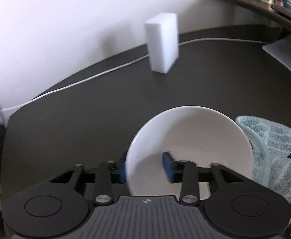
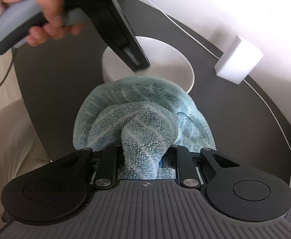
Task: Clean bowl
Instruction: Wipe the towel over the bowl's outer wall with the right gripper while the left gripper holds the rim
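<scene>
On the worktop: bowl, rim between your left gripper's unclenched fingers. Right gripper clenched on cloth. Wiping pending: pinch rim, bring cloth inside.

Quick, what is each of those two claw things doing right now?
Left gripper: open, its pads astride the white bowl's rim without clearly pressing on it.
Right gripper: closed on the teal cloth.
</scene>
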The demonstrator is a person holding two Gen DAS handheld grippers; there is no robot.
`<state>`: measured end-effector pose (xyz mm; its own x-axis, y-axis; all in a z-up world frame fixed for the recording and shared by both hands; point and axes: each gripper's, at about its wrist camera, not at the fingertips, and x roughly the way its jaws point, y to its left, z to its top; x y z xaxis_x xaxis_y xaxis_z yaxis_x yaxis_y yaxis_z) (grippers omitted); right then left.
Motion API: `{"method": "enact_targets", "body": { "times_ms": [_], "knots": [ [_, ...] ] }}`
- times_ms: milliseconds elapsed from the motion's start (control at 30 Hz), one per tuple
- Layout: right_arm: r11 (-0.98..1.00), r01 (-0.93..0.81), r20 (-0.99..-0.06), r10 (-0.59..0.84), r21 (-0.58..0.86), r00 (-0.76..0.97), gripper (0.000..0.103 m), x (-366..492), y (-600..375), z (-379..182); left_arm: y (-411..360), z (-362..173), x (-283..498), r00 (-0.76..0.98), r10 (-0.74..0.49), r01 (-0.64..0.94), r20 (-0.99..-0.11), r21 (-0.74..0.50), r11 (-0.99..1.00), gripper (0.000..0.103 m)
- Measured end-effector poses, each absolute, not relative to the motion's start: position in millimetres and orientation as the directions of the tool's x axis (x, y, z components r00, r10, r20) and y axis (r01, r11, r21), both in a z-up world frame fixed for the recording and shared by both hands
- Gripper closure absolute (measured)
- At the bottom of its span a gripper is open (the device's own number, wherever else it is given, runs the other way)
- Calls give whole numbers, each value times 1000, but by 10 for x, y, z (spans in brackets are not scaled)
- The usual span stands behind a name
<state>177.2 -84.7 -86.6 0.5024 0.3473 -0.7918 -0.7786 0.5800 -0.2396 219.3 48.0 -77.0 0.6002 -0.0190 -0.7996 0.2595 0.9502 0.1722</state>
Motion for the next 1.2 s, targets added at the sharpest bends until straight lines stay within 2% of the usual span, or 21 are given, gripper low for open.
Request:
{"method": "enact_targets", "body": {
  "times_ms": [233, 300, 467, 700, 833, 1067, 1200],
  "knots": [
    [702, -672, -763, 294, -236, 575, 84, 1844, -941, -839, 529, -775, 2079, 580, -32, 251, -814, 140, 958, 79],
    [741, -632, -753, 278, -227, 596, 84, 1886, -982, -846, 568, -777, 1980, 567, -59, 237, -822, 94, 967, 81],
    [817, -547, -728, 261, -184, 634, 84, 1922, -1071, -846, 620, -734, 1819, 564, -77, 181, -822, 32, 983, 81],
    [748, -619, -743, 270, -238, 612, 84, 1328, -849, -754, 565, -714, 1810, 573, -63, 187, -817, 55, 981, 81],
    [733, -630, -734, 275, -259, 621, 83, 1236, -803, -776, 523, -722, 1704, 610, -39, 223, -792, 124, 967, 79],
    [749, -642, -730, 346, -165, 590, 83, 1394, -960, -793, 412, -730, 1573, 671, 26, 248, -741, 258, 934, 77],
    [741, -656, -729, 370, -142, 576, 83, 1430, -974, -787, 472, -717, 1632, 653, 11, 248, -757, 228, 942, 77]
  ]
}}
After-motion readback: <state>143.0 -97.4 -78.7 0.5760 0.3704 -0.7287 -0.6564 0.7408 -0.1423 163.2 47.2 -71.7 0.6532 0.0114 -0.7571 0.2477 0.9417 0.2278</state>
